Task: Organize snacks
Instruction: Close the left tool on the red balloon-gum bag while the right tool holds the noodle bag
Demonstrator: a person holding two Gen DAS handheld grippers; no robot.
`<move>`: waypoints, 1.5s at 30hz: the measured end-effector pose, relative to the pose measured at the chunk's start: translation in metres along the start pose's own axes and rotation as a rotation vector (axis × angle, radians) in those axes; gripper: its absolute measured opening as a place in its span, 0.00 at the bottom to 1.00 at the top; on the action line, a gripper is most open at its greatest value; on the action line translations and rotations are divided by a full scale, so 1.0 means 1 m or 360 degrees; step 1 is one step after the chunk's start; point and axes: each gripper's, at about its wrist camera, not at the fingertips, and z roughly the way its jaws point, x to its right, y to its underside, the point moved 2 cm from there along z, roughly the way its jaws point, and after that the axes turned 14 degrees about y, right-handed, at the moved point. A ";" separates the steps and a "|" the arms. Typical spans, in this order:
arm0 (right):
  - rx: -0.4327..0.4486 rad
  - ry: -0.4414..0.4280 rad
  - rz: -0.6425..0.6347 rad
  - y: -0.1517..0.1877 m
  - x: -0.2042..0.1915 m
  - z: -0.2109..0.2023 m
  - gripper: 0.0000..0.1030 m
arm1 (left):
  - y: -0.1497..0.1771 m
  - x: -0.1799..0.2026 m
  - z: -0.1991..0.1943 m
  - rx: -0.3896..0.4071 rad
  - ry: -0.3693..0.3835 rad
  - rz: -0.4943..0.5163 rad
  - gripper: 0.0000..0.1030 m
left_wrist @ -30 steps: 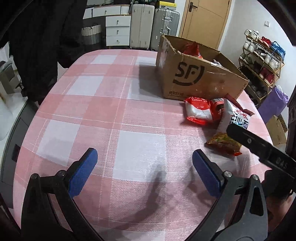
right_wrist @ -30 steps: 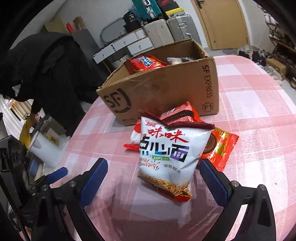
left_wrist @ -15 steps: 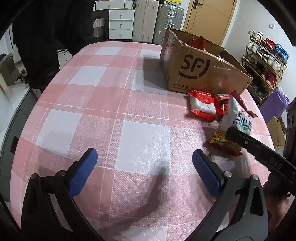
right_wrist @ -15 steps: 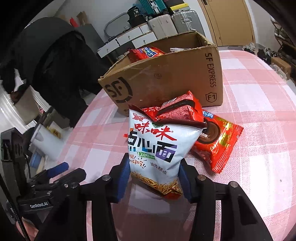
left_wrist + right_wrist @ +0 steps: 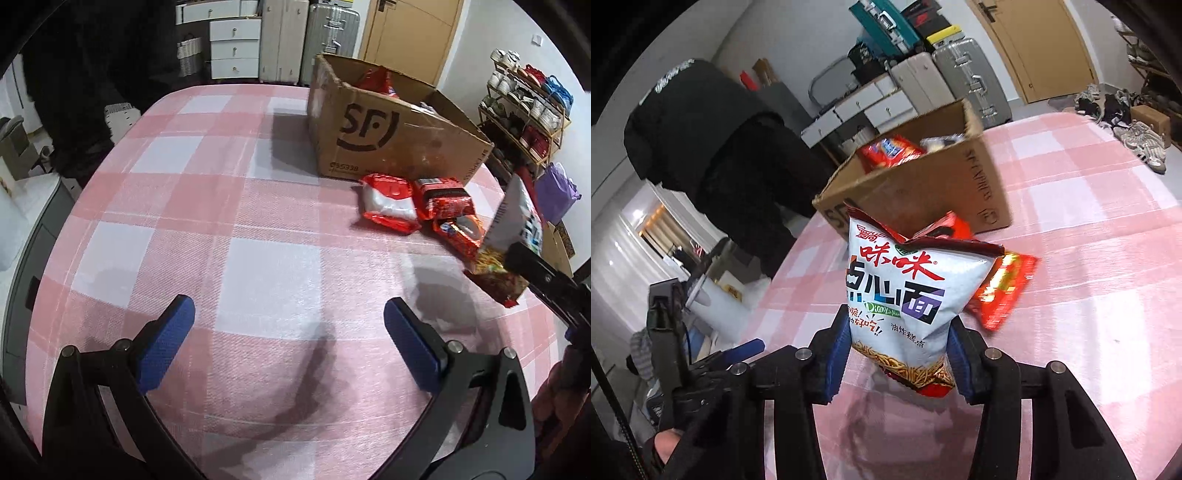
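My right gripper (image 5: 897, 360) is shut on the lower part of a white noodle-snack bag (image 5: 901, 291), which hangs lifted off the pink checked tablecloth (image 5: 1089, 295). The left wrist view shows that same bag (image 5: 513, 225) at the right edge, clamped by the right gripper's black finger (image 5: 535, 273). Three red snack packets (image 5: 417, 208) lie in front of the open cardboard box (image 5: 388, 136), which holds a red packet (image 5: 888, 149) and a pale one. My left gripper (image 5: 288, 343) stands open over bare cloth, nothing between its blue pads.
A person in black clothing (image 5: 713, 147) stands at the table's far left. Suitcases (image 5: 306, 40) and white drawers (image 5: 232, 48) line the back wall. A shoe rack (image 5: 524, 107) is to the right of the table. The cloth (image 5: 184, 184) left of the box is bare.
My right gripper went from wide open to shut on the white snack bag and raised it off the cloth. The left gripper stayed open and kept nearly still.
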 end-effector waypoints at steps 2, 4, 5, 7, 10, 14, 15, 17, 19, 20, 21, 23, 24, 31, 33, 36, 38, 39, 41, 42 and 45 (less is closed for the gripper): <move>0.0020 0.0005 0.0023 0.003 0.011 -0.011 0.47 | -0.005 0.008 0.002 0.0001 0.0001 0.0024 0.99; 0.0030 0.0018 0.0048 0.002 0.023 -0.019 0.47 | -0.010 0.016 0.005 -0.0004 0.0010 0.0056 0.99; 0.0030 0.0029 0.0065 0.004 0.031 -0.024 0.47 | -0.013 0.020 0.007 -0.0010 0.0015 0.0071 0.99; 0.0034 0.0035 0.0089 0.005 0.042 -0.030 0.47 | -0.020 0.029 0.014 -0.0028 0.0019 0.0104 0.99; 0.0049 0.0031 0.0114 0.006 0.052 -0.039 0.47 | -0.032 0.037 0.027 -0.0057 0.0035 0.0125 0.99; 0.0064 0.0027 0.0137 0.009 0.065 -0.048 0.47 | -0.050 0.045 0.048 -0.0099 0.0040 0.0111 0.99; 0.0057 0.0048 0.0142 0.010 0.068 -0.048 0.47 | -0.055 0.047 0.054 -0.0115 0.0038 0.0112 0.99; 0.0049 0.0041 0.0169 0.011 0.073 -0.049 0.47 | -0.065 0.049 0.063 -0.0123 0.0012 0.0117 0.99; 0.0049 0.0038 0.0180 0.010 0.076 -0.048 0.47 | -0.074 0.050 0.068 -0.0108 0.0012 0.0108 0.99; 0.0050 0.0028 0.0180 0.010 0.078 -0.049 0.47 | -0.077 0.051 0.070 -0.0109 0.0015 0.0105 0.99; 0.0054 0.0019 0.0177 0.010 0.078 -0.049 0.47 | -0.081 0.051 0.074 -0.0111 0.0005 0.0097 0.99; 0.0053 0.0004 0.0157 0.010 0.077 -0.050 0.47 | -0.085 0.052 0.081 -0.0129 -0.0001 0.0093 0.99; 0.0052 0.0012 0.0148 0.009 0.076 -0.049 0.47 | -0.088 0.053 0.086 -0.0141 -0.0007 0.0089 0.99; 0.0046 -0.0019 0.0147 0.006 0.075 -0.041 0.47 | -0.097 0.059 0.108 -0.0177 -0.0044 0.0098 0.99; 0.0047 -0.0020 0.0143 0.005 0.074 -0.038 0.47 | -0.100 0.059 0.113 -0.0179 -0.0061 0.0086 0.99; 0.0042 -0.0028 0.0140 0.004 0.073 -0.036 0.47 | -0.102 0.059 0.121 -0.0167 -0.0079 0.0073 0.99; 0.0037 -0.0032 0.0138 0.004 0.073 -0.035 0.47 | -0.102 0.059 0.126 -0.0160 -0.0110 0.0068 0.99; 0.0037 -0.0035 0.0139 0.004 0.074 -0.035 0.47 | -0.102 0.059 0.128 -0.0160 -0.0129 0.0069 0.99; 0.0035 -0.0036 0.0136 0.004 0.073 -0.034 0.47 | -0.103 0.059 0.131 -0.0162 -0.0128 0.0060 0.99; 0.0035 -0.0037 0.0136 0.003 0.073 -0.034 0.47 | -0.102 0.060 0.131 -0.0162 -0.0124 0.0055 0.97; 0.0039 -0.0037 0.0133 0.003 0.072 -0.034 0.47 | -0.103 0.060 0.131 -0.0170 -0.0080 0.0044 0.79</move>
